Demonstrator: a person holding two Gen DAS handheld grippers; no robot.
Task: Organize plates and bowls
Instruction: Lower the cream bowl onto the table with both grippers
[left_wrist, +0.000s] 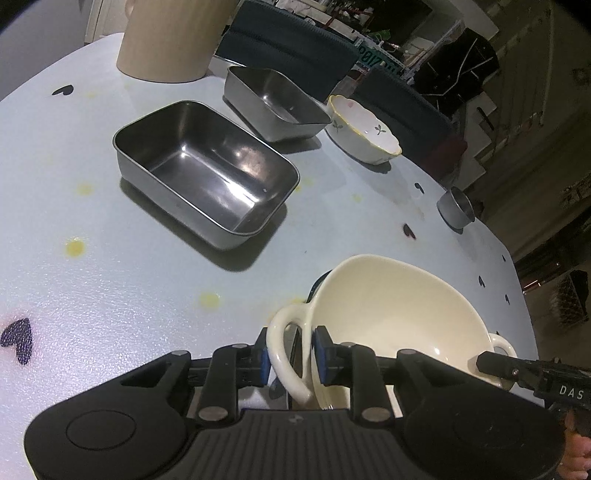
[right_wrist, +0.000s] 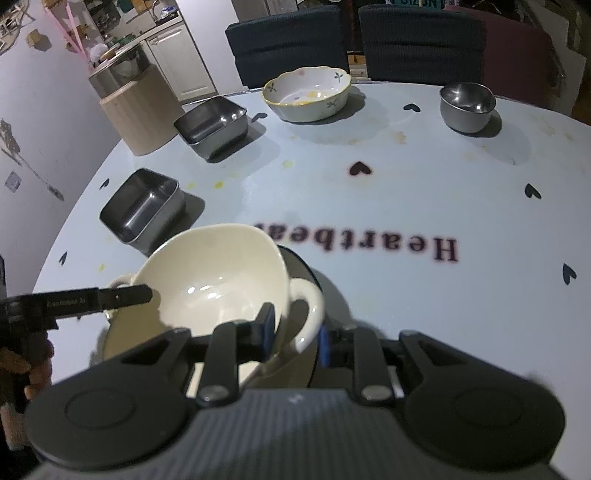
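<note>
My left hand-held gripper (left_wrist: 289, 360) is nearly closed, its blue pads on either side of one loop handle of the cream bowl (left_wrist: 391, 317). My right hand-held gripper (right_wrist: 295, 332) straddles the opposite handle just as narrowly. The bowl sits tilted over a dark plate (right_wrist: 303, 266) at the near edge of the tabletop (left_wrist: 92, 288), with two steel trays (left_wrist: 207, 173) beyond.

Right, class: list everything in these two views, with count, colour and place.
cream bowl: one, cream, held by both handles
plate: one, dark, under cream bowl
trays: two, steel, left of cream bowl
floral bowl: one, white, far side
steel bowl: one, silver, far right
canister: one, beige, far left
chairs: two, dark, behind table
table: one, pale blue
left gripper: black, shut on one handle
right gripper: black, shut on the other handle
</note>
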